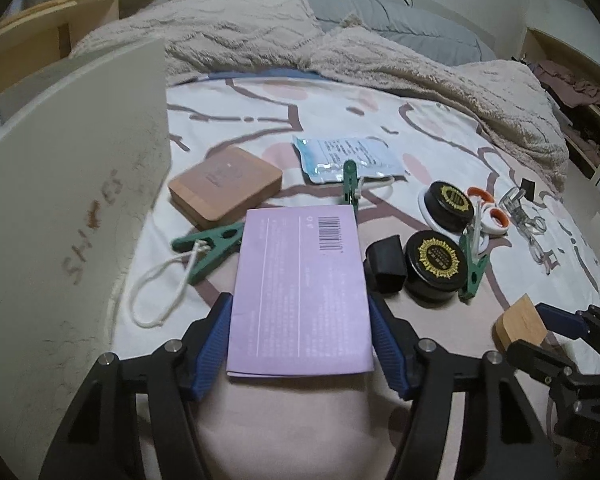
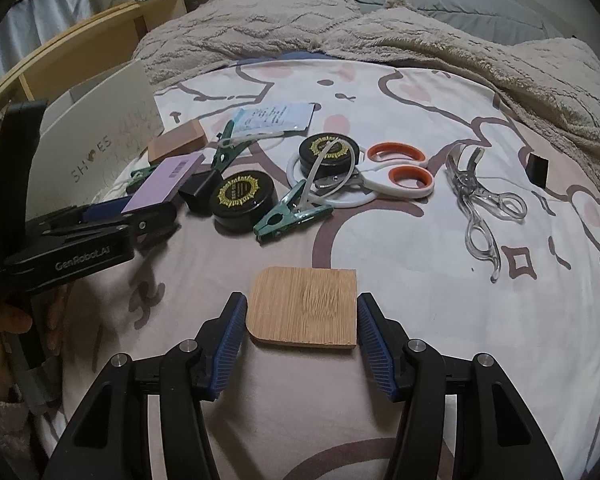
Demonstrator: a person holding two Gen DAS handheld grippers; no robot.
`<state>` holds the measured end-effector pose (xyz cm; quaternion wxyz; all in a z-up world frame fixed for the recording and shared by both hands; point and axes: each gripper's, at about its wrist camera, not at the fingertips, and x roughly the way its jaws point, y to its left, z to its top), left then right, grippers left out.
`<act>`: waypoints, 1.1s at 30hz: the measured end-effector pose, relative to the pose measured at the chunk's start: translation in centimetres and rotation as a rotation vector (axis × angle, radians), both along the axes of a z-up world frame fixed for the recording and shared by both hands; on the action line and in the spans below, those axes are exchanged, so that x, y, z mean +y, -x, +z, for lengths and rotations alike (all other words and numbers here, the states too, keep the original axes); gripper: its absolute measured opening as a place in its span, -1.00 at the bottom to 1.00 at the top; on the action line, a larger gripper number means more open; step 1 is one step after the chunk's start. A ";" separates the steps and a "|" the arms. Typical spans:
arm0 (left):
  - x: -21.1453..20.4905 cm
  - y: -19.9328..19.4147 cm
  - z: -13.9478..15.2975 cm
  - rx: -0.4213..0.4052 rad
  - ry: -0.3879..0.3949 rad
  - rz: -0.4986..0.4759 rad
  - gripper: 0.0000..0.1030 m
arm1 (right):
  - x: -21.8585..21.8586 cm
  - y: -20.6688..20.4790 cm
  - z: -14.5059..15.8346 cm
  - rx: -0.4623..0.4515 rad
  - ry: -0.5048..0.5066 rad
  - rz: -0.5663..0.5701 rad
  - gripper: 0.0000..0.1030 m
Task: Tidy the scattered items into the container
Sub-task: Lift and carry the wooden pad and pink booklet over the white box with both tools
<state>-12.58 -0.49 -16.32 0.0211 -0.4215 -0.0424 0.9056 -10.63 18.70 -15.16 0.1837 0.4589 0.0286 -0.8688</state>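
Note:
My left gripper [image 1: 300, 300] is shut on a lilac box [image 1: 300, 288], its blue pads pressing both long sides, just above the bedsheet. The white shoe box [image 1: 72, 200] that serves as the container stands right beside it on the left. My right gripper [image 2: 302, 304] is shut on a thin wooden block [image 2: 306, 306], held over the sheet to the right of the pile. Lying loose on the sheet are a tan square case [image 1: 226, 186], a blue packet [image 1: 348, 156], two black jars [image 1: 434, 262], green clips [image 1: 208, 246], scissors [image 2: 396, 176] and a clear eyelash curler [image 2: 476, 204].
A small black cap [image 1: 386, 264] sits against the lilac box's right edge. A fluffy beige blanket [image 1: 380, 48] is bunched along the far side of the bed. Wooden shelving [image 2: 100, 32] stands behind the shoe box. A hand [image 2: 4, 320] holds the left gripper.

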 end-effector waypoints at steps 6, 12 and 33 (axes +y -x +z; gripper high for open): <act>-0.1 -1.3 2.3 0.061 0.000 0.005 0.27 | 0.6 -0.1 1.1 0.025 0.041 -0.014 0.10; 0.6 -2.5 4.8 0.114 -0.022 -0.021 0.27 | 0.6 -0.3 2.5 0.055 0.081 -0.010 0.10; -0.6 -6.9 11.9 0.283 0.063 -0.002 0.27 | 0.9 -3.1 8.3 0.277 0.201 0.026 0.10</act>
